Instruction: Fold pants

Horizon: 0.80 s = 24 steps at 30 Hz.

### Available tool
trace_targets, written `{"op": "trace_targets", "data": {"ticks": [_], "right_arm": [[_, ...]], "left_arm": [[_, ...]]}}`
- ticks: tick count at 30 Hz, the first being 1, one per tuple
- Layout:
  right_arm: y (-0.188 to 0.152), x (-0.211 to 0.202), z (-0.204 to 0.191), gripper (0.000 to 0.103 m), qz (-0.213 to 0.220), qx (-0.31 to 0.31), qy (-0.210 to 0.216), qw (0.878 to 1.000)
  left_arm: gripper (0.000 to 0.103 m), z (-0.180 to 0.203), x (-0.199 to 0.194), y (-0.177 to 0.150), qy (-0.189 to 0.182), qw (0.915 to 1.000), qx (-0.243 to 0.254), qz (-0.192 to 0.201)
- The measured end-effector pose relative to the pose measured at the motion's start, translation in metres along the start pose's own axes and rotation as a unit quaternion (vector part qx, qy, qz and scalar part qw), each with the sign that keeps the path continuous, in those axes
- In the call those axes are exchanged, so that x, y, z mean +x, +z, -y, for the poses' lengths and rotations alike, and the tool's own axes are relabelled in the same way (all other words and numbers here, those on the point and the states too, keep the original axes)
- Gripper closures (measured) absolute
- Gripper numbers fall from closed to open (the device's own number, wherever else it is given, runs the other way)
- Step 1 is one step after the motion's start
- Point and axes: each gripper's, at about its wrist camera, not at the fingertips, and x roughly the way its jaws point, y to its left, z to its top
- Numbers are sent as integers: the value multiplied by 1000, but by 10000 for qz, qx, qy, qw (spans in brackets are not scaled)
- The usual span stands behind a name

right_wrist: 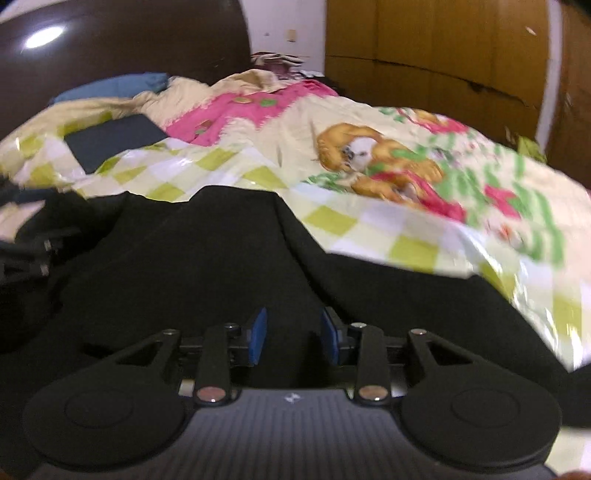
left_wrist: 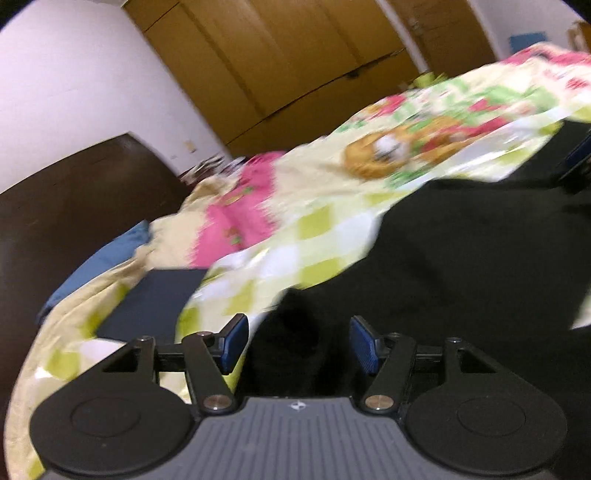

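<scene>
The black pants (right_wrist: 207,258) lie spread on the near part of the bed, over a checked and flowered bedspread (right_wrist: 388,155) that runs to the far side, where a dark headboard (right_wrist: 129,33) and a wooden wardrobe (right_wrist: 436,55) stand. In the right wrist view the right tool (right_wrist: 291,338) is tilted downward over the middle of the black cloth, its blue pads (right_wrist: 258,334) a narrow way apart with only dark fabric showing beyond the gap; nothing is pinched between them, so it is open and holds nothing. In the left wrist view the left tool (left_wrist: 295,341) also points downward, at the left edge of the pants (left_wrist: 461,266), with its blue pads (left_wrist: 364,345) set wider apart; a fold of the black cloth rises between them, but the pads stand clear of it, so this tool is open as well. A flat dark blue folded item (left_wrist: 155,299) lies on the bedspread to the far left, apart from the pants, and a blue pillow (left_wrist: 99,258) sits against the headboard. Both views are smeared by blur, most strongly over the bedspread pattern.
</scene>
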Motion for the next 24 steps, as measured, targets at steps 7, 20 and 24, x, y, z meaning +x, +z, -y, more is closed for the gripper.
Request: {"op": "trace_targets", "data": {"ticks": [7, 20, 24], "right_arm": [[41, 50, 4, 48, -59, -279, 198, 9994], [56, 123, 23, 96, -402, 192, -106, 9990], [61, 98, 12, 96, -235, -16, -230, 9995]], "left_arm": [[31, -40, 24, -1, -402, 9975, -486, -318], [74, -61, 49, -12, -697, 9852, -1333, -817], [74, -81, 34, -12, -715, 9815, -1620, -723]]}}
